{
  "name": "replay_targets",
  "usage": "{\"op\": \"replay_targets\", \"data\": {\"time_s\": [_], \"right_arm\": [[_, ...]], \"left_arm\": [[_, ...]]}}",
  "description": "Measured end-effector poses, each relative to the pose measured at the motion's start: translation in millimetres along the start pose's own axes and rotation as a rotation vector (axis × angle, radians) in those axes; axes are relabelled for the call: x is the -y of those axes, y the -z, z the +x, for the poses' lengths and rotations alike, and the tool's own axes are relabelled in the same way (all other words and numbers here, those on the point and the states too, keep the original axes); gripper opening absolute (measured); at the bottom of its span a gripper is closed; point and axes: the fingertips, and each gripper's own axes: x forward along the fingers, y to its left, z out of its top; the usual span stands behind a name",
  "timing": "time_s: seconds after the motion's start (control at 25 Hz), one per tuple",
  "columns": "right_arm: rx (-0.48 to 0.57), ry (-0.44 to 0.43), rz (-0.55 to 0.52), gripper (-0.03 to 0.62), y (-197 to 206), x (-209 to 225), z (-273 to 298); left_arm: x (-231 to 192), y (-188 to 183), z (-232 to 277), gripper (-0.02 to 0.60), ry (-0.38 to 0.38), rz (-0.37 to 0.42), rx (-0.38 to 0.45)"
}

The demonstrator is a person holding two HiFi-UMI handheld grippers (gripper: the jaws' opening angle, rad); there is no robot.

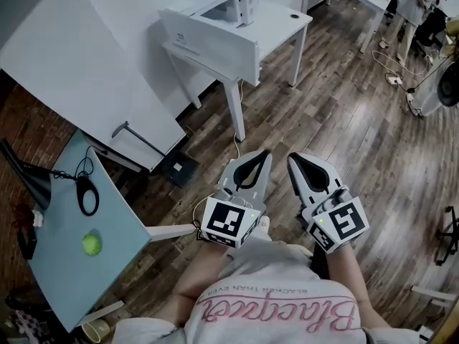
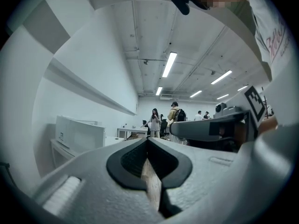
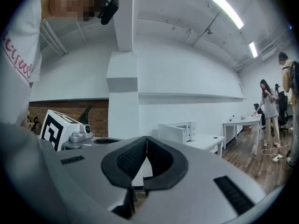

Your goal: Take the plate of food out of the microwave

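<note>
Grey left tool [image 1: 265, 153], right tool [image 1: 292, 158], pink-lettered shirt [image 1: 283, 274]

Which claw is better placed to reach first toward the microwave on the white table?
Left, marginally. The microwave stands far ahead and to the left, nearer the left claw than the right claw. Both are shut and empty.

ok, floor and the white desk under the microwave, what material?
Floor: wood planks or wood-look laminate; brown grain, board seams, slight sheen. Desk: probably white laminate board, smooth and matte; legs may be painted metal, can't confirm.
</note>
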Motion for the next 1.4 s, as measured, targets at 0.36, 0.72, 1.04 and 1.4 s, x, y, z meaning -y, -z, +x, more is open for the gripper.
{"op": "replay_targets", "data": {"time_s": [0.36, 0.72, 1.04, 1.4], "right_arm": [[0.021, 0.042, 0.009, 0.012, -5.7, 19.2, 34.4], [0.0, 0.104, 0.049, 0.012, 0.5, 49.5, 45.8], [0.023, 0.077, 0.133, 0.014, -2.7, 85.3, 56.8], [-0.026, 0.013, 0.164, 0.014, 0.4, 126.4, 88.1]], "left_arm": [[-27.4, -2.7, 22.4, 0.008, 0.059, -0.002, 0.044], [-45.2, 1.1, 51.1, 0.007, 0.035, -0.033, -0.001], [-48.6, 7.1, 93.7, 0.006, 0.036, -0.032, -0.05], [-65.3, -0.6, 146.8, 0.008, 0.028, -0.112, -0.038]]}}
